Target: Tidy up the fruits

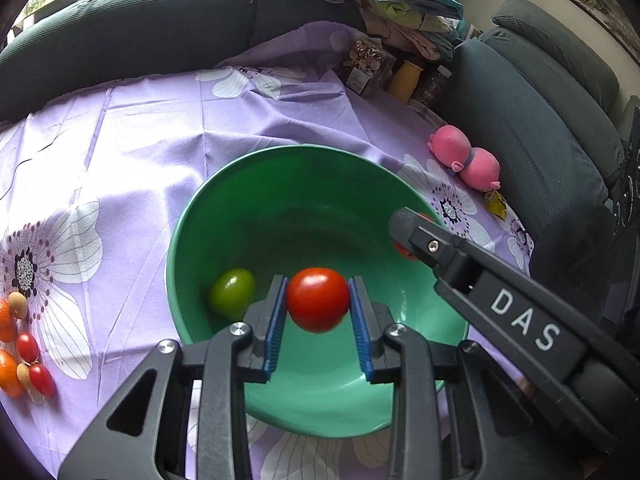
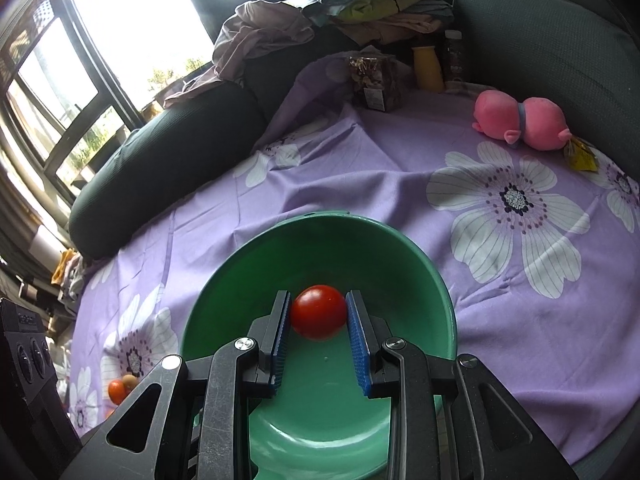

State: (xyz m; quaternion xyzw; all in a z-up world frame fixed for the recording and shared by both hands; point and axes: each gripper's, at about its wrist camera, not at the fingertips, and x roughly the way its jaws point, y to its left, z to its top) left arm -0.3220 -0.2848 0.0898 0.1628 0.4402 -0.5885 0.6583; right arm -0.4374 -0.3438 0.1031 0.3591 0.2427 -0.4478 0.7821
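A green bowl stands on the purple flowered cloth, and it also shows in the right wrist view. My left gripper is shut on a red tomato and holds it over the bowl. A green tomato lies inside the bowl at the left. My right gripper is shut on another red tomato over the bowl's right side. In the left wrist view the right gripper's body reaches in from the right, with its tomato partly hidden behind it.
Loose fruits lie on the cloth at the far left: oranges, red tomatoes and pale round ones. A pink plush toy lies at the right. Jars and a yellow bottle stand at the back. Dark sofa cushions surround the table.
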